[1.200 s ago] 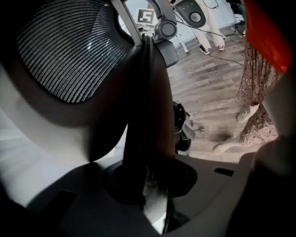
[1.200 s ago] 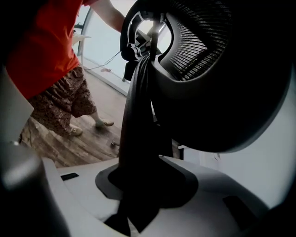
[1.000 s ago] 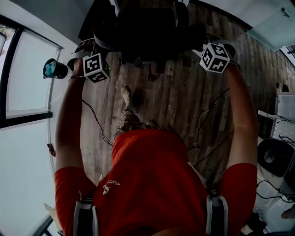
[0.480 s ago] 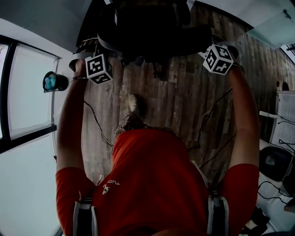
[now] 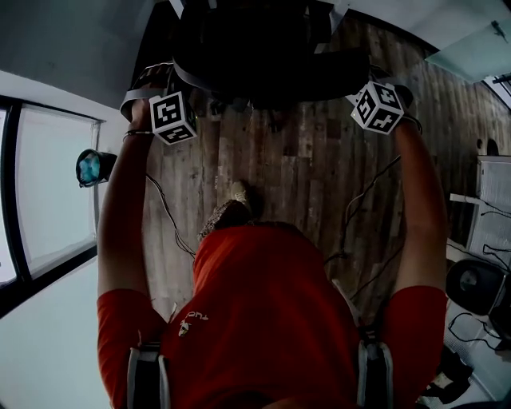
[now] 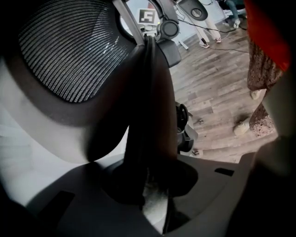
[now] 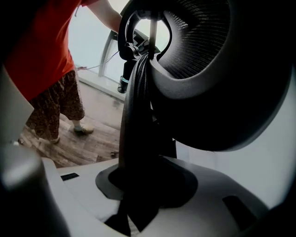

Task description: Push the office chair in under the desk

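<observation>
The black office chair point(image 5: 255, 48) stands at the top of the head view, its back toward me. Its mesh backrest point(image 6: 69, 51) fills the left gripper view and its dark side rim point(image 6: 150, 115) runs down between the jaws. My left gripper point(image 5: 164, 89) is shut on that rim. The right gripper point(image 5: 363, 86) is shut on the opposite rim point(image 7: 138, 125) of the backrest point(image 7: 217, 69). Both arms reach straight forward. White frame pieces point(image 5: 180, 6) show just past the chair; I cannot make out the desk itself.
Wood plank floor point(image 5: 319, 176) with loose cables point(image 5: 164, 209) lies under me. A window point(image 5: 48, 192) and a teal-lensed device point(image 5: 92, 166) are at the left. White cabinet point(image 5: 493, 204) and black round gear point(image 5: 477, 281) sit at the right. My foot point(image 5: 231, 212) is behind the chair.
The chair and both grippers have moved forward, away from my body, toward the top of the head view. My foot has stepped forward after them. Both grips are unchanged.
</observation>
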